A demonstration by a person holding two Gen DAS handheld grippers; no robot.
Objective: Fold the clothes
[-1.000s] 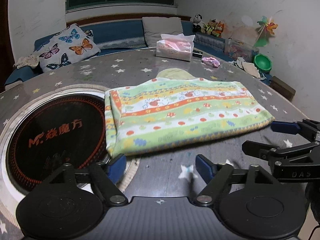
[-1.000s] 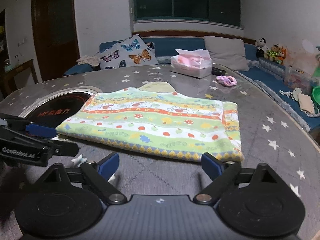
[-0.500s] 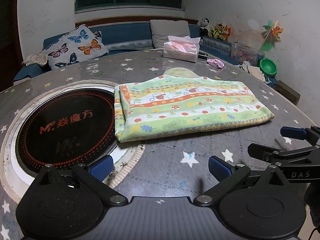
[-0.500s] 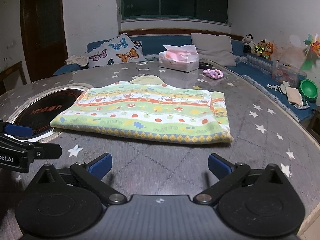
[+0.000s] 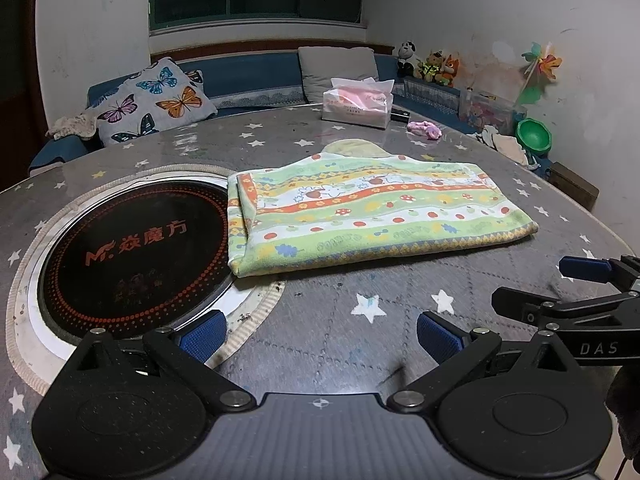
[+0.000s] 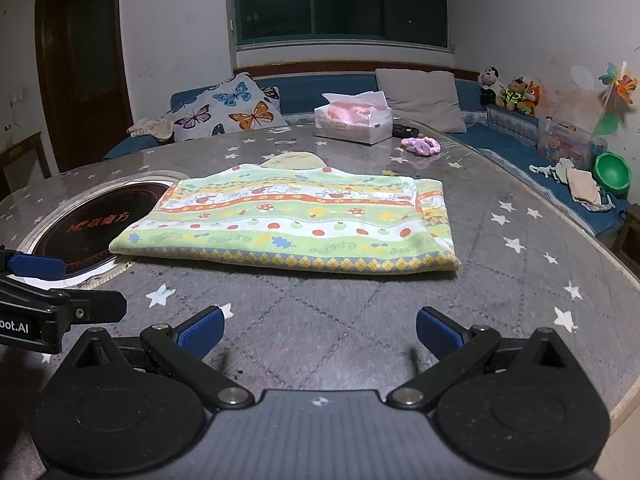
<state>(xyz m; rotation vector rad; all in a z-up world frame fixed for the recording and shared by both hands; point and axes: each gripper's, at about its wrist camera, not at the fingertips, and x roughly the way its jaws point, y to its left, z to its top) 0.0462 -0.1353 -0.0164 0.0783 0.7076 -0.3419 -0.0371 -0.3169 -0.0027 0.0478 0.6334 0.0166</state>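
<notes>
A folded garment (image 5: 372,216) with green, orange and white stripes and small fruit prints lies flat on the round star-patterned table (image 5: 360,344); it also shows in the right wrist view (image 6: 296,220). My left gripper (image 5: 320,338) stands open, short of the garment's near left corner, with nothing between its blue pads. My right gripper (image 6: 318,330) is open too, held back from the garment's near edge, holding nothing. Each gripper appears at the side of the other's view.
A black round cooktop (image 5: 132,256) is set into the table left of the garment. At the far side of the table sit a tissue box (image 5: 358,104) and a pink scrunchie (image 5: 426,129). A blue sofa with a butterfly cushion (image 5: 154,106) runs behind.
Both grippers have drawn back from the garment's near edge and their jaws have spread wider. The garment stays folded in place on the table.
</notes>
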